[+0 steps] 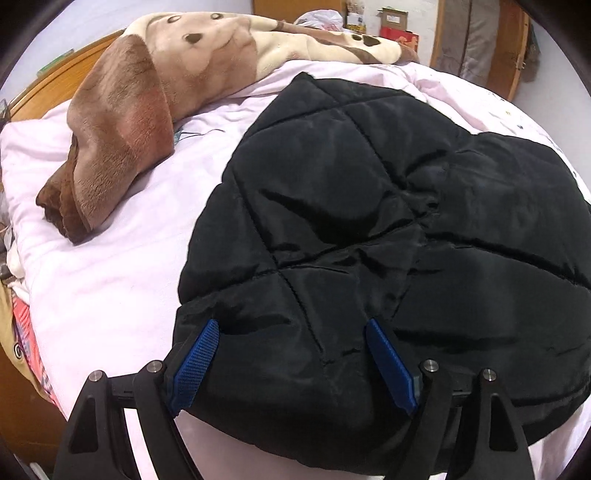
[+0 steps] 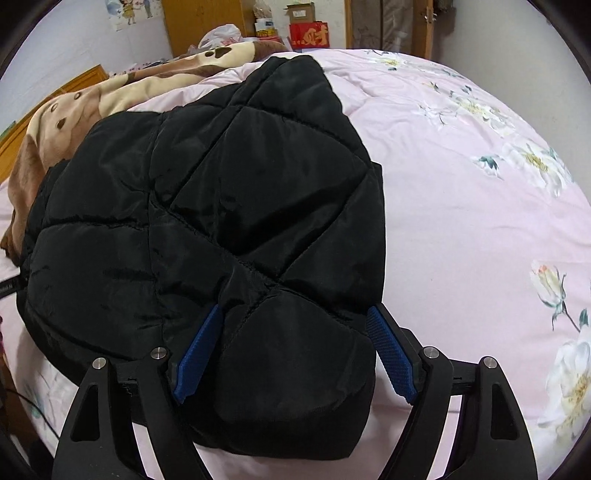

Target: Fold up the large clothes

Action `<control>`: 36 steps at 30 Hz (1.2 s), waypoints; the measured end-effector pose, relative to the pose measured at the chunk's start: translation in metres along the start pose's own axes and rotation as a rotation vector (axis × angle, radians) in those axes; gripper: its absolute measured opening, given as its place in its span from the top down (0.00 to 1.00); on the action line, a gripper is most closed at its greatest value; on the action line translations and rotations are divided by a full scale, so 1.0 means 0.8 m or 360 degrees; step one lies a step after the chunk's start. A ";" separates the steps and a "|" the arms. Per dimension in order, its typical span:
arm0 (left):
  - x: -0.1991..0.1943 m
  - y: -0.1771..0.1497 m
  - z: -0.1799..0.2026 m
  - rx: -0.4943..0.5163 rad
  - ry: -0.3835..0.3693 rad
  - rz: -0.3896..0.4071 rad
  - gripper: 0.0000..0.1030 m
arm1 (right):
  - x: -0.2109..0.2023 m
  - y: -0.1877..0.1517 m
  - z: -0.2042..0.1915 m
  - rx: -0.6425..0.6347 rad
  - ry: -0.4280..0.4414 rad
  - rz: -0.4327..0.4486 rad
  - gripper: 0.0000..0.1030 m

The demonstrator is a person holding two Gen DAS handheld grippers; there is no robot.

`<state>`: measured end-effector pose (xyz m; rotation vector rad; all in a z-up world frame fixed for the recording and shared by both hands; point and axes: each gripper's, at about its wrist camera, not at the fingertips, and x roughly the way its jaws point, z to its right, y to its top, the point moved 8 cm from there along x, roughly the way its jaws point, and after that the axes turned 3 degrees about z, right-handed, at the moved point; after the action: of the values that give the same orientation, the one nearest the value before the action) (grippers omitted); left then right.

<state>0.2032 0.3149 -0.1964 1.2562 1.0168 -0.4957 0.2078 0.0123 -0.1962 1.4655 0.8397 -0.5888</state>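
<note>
Left wrist view: at the bottom of the frame the left gripper (image 1: pixel 291 325) points down at a black quilted jacket (image 1: pixel 369 221), its blue pads (image 1: pixel 195 362) spread wide with a puffed section of the near hem bulging between them; the pad tips dent the fabric on either side, but the jaws are not pinched together. The jacket lies in a folded bundle across the centre and right of the frame on a pale pink bedsheet (image 1: pixel 110 295). Beyond it, at upper left, a brown and cream plush blanket (image 1: pixel 140 122) with a cartoon bear print lies heaped on the sheet, and a wooden headboard (image 1: pixel 55 85) curves behind it.

Right wrist view: the right gripper (image 2: pixel 295 314), at the bottom, is likewise spread wide, astride the jacket's (image 2: pixel 221 203) near right corner, the left pad sunk against the padding and the right pad at the outer edge. The floral pink sheet (image 2: pixel 461 221) fills the right half. At the top, past the blanket (image 2: pixel 92 103), stand a red box (image 2: pixel 309 35) and a white plastic bag (image 2: pixel 221 35).
</note>
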 end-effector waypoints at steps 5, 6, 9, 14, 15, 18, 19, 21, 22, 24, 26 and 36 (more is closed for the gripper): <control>-0.006 0.002 -0.010 -0.0051 0.0002 -0.0019 0.20 | -0.003 0.000 0.006 0.0018 0.0019 -0.0048 0.20; -0.011 0.001 -0.010 -0.0054 0.0024 -0.0022 0.20 | -0.011 0.003 0.006 0.0011 0.0001 -0.0041 0.20; -0.038 -0.002 0.000 0.0006 0.0027 0.0039 0.20 | -0.039 0.010 0.003 -0.0028 -0.0047 0.0024 0.20; -0.088 -0.014 0.023 0.0021 -0.0051 0.0111 0.20 | -0.097 0.016 -0.015 -0.0044 -0.0018 0.0151 0.20; -0.103 -0.017 0.032 0.0037 -0.0077 0.0132 0.20 | -0.108 0.016 -0.020 -0.0053 -0.0005 0.0168 0.20; -0.133 -0.025 0.048 0.0058 -0.0108 0.0169 0.20 | -0.142 0.012 -0.030 -0.0097 -0.0026 0.0219 0.20; -0.146 -0.028 0.055 0.0083 -0.0103 0.0200 0.20 | -0.152 0.010 -0.033 -0.0106 -0.0025 0.0229 0.20; -0.168 -0.035 0.065 0.0117 -0.0106 0.0239 0.20 | -0.169 0.002 -0.037 -0.0109 -0.0031 0.0235 0.20; -0.178 -0.039 0.070 0.0122 -0.0125 0.0251 0.20 | -0.179 -0.002 -0.040 -0.0106 -0.0018 0.0242 0.20; -0.198 -0.049 0.081 0.0130 -0.0171 0.0272 0.19 | -0.193 -0.007 -0.043 -0.0101 -0.0011 0.0252 0.20; -0.211 -0.056 0.090 0.0147 -0.0190 0.0277 0.11 | -0.207 -0.013 -0.048 -0.0090 -0.0006 0.0265 0.20; -0.261 -0.101 0.122 0.0112 -0.0187 0.0269 0.10 | -0.270 -0.037 -0.061 -0.0081 -0.0088 0.0355 0.20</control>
<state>0.0699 0.1572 -0.0668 1.3470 0.7931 -0.4717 0.0486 0.0272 -0.0401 1.4660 0.6331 -0.4352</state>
